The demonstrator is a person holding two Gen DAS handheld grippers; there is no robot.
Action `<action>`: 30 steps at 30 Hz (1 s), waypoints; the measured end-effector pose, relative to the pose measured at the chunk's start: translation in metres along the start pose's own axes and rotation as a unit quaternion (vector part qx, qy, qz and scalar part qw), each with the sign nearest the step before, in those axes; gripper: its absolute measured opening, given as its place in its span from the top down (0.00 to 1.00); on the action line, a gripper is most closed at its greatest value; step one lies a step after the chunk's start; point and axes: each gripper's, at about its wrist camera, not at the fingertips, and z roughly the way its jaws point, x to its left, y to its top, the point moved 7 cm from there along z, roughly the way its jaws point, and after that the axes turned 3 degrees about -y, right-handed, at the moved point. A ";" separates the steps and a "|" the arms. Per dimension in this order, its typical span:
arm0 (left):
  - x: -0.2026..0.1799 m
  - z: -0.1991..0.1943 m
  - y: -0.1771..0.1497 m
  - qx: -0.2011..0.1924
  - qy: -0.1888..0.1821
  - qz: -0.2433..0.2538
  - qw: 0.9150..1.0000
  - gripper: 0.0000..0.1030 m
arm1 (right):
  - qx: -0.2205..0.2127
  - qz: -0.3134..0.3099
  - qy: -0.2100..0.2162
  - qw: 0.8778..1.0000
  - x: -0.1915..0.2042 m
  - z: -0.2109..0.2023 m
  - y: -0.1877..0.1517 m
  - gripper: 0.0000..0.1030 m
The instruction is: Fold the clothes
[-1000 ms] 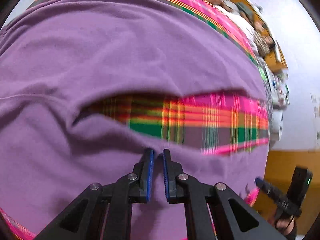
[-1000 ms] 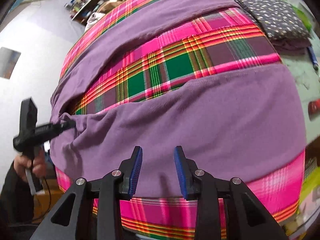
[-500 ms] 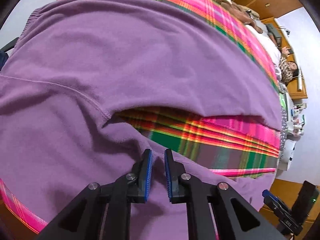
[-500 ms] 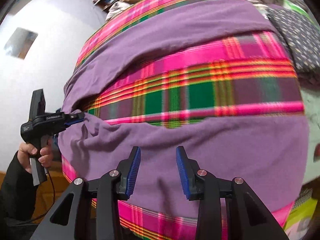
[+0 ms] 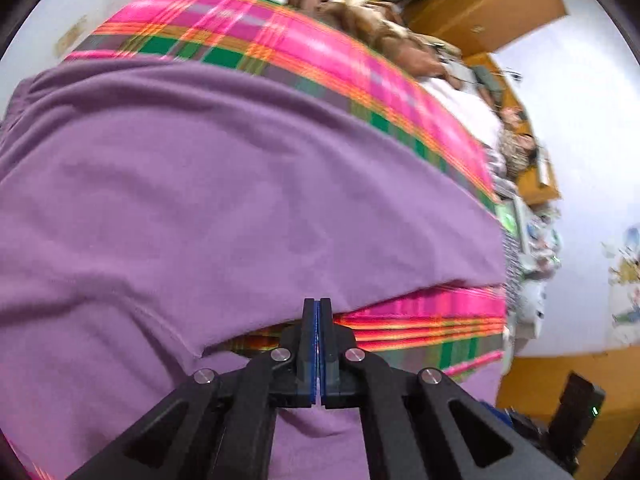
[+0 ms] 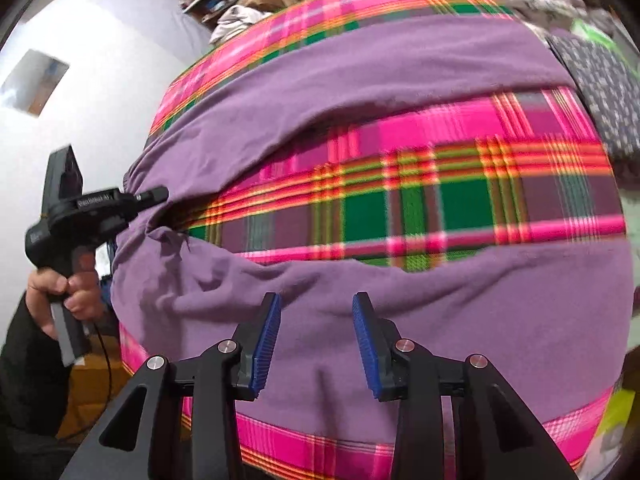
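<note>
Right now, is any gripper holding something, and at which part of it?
The left gripper is shut on the purple garment, pinching its bunched edge at the crotch. The right gripper is open, holding nothing.

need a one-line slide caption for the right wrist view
Open right gripper above purple garment spread on plaid blanket; left gripper at the garment's far-left edge.

A soft, matt purple fleece-like garment (image 6: 400,300) is seen over a woven pink-and-green plaid cloth (image 6: 440,184); ribbed blue rubbery pads (image 6: 265,344) are fitted to matt black plastic fingers.
</note>
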 end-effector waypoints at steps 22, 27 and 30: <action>0.057 -0.012 -0.027 0.086 0.091 0.200 0.972 0.93 | 0.123 -0.335 -0.018 0.934 0.111 0.109 0.019 0.91; 0.062 -0.020 -0.016 0.053 0.103 0.205 0.972 1.00 | 0.101 -0.313 -0.031 0.944 0.102 0.102 0.034 0.94; 0.070 -0.028 -0.008 0.041 0.094 0.182 0.978 1.00 | 0.077 -0.286 -0.041 0.954 0.094 0.095 0.049 0.96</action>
